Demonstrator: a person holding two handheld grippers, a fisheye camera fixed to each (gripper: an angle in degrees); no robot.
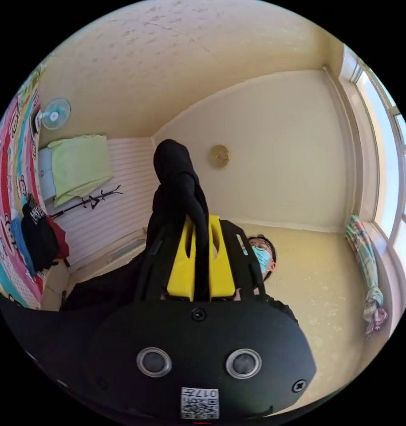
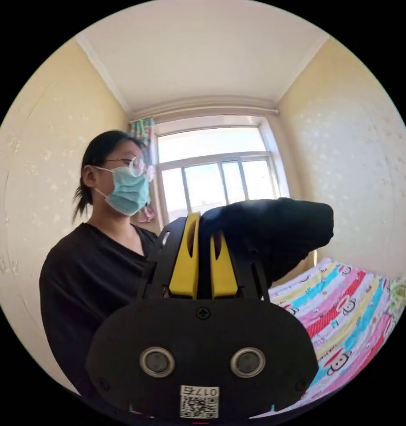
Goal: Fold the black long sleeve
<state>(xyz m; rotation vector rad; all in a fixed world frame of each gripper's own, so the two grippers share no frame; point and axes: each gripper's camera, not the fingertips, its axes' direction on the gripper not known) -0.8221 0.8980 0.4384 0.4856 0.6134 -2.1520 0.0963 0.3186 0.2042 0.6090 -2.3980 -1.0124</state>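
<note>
- The black long sleeve [image 1: 178,186] is plain dark cloth with no print that can be made out; in the left gripper view a bunched fold of it rises past the jaw tips as a rounded lump and drops down between the yellow jaws.
- In the right gripper view the same garment [image 2: 273,230] bulges from the jaw tips off to one side as a thick, soft roll, held up in the air in front of the window [image 2: 211,173].
- The left gripper [image 1: 202,222] has both yellow jaws drawn in against the strip of cloth running between them, so it is clamped on the garment.
- The right gripper [image 2: 205,222] likewise has its jaws pressed close on a dark band of the cloth.
- Most of the garment is hidden behind the black gripper bodies; which part is sleeve, hem or collar cannot be told.
- A person [image 2: 96,266] in a black top stands just behind the grippers; where the garment ends and that top begins is hard to separate in the left gripper view.
- A bed with a bright cartoon-print sheet [image 2: 344,315] lies below, cut off by the frame edge.
</note>
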